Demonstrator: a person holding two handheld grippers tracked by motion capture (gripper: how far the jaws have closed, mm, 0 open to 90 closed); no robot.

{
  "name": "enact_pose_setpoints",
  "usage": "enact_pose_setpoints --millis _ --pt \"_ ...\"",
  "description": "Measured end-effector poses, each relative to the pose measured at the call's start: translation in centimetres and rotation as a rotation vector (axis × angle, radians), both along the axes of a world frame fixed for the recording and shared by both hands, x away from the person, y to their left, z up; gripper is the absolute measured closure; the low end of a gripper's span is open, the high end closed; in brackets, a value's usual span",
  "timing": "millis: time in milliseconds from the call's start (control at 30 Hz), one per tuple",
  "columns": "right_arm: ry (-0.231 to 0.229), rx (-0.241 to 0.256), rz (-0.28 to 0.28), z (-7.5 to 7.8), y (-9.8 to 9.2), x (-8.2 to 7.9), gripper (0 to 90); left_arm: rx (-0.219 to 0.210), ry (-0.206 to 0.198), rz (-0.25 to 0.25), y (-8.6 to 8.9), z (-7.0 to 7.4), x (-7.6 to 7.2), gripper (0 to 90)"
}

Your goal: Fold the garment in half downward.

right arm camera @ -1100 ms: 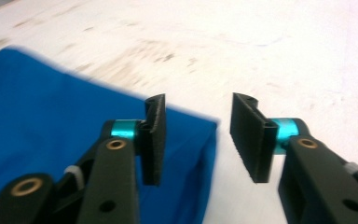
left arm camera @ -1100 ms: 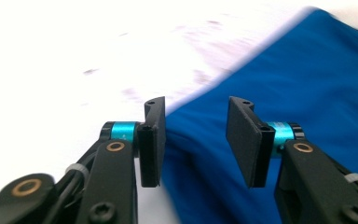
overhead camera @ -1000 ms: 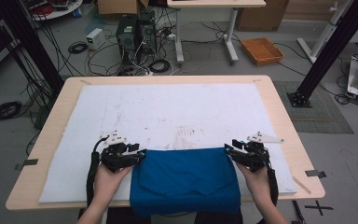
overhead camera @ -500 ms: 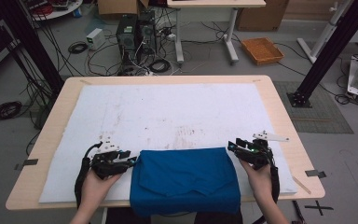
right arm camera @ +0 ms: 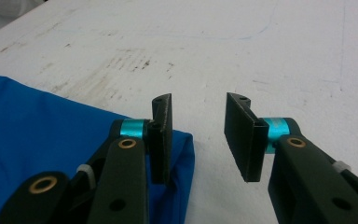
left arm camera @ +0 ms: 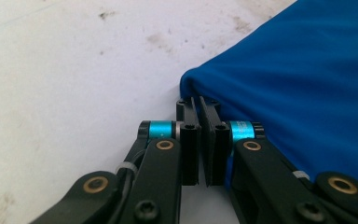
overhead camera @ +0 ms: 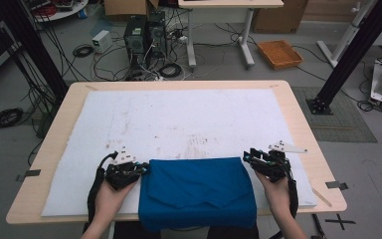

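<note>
A folded blue cloth (overhead camera: pixel 199 191) lies at the near edge of the white mat (overhead camera: pixel 189 119), and its front hangs a little over the table's edge. My left gripper (overhead camera: pixel 142 169) sits at the cloth's far left corner. In the left gripper view its jaws (left arm camera: pixel 199 105) are pressed together right beside the blue cloth (left arm camera: pixel 307 70), with no fabric visible between them. My right gripper (overhead camera: pixel 248 158) rests at the far right corner. It stands open (right arm camera: pixel 198 105), one jaw over the edge of the blue cloth (right arm camera: pixel 51 126) and the other over bare mat.
The mat covers most of the wooden table (overhead camera: pixel 298 114) and is stained near the middle. Beyond the table, the floor holds computer towers (overhead camera: pixel 142 37), loose cables, an orange tray (overhead camera: pixel 280 54) and black frame posts at both sides.
The left gripper drew a little to the left of the cloth, then came back to its corner. The right gripper has hardly moved.
</note>
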State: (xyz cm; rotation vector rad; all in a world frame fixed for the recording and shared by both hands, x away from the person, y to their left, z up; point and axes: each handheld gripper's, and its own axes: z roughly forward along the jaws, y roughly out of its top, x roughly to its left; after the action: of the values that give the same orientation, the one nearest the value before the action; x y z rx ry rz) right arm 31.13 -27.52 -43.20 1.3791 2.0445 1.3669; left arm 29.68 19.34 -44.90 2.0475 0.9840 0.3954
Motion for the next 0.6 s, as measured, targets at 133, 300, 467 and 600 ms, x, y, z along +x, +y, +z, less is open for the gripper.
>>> enact_pose_setpoints --millis 133,300,467,600 --pt "-0.002 0.004 -0.010 0.0 -0.3 -0.1 65.5 -0.011 0.005 0.050 0.9 -0.1 -0.1 87.6" --pt "0.002 0.015 -0.018 0.0 -0.6 0.1 63.4 -0.132 0.001 0.081 1.4 0.5 0.3 71.6" --pt "0.060 0.028 -0.013 -0.3 0.3 1.4 58.3 -0.206 0.030 0.069 -0.2 1.3 2.3 55.2" --pt "0.110 0.016 0.019 -0.8 1.2 1.8 56.2 -0.174 0.069 0.058 -1.6 0.9 3.2 54.3"
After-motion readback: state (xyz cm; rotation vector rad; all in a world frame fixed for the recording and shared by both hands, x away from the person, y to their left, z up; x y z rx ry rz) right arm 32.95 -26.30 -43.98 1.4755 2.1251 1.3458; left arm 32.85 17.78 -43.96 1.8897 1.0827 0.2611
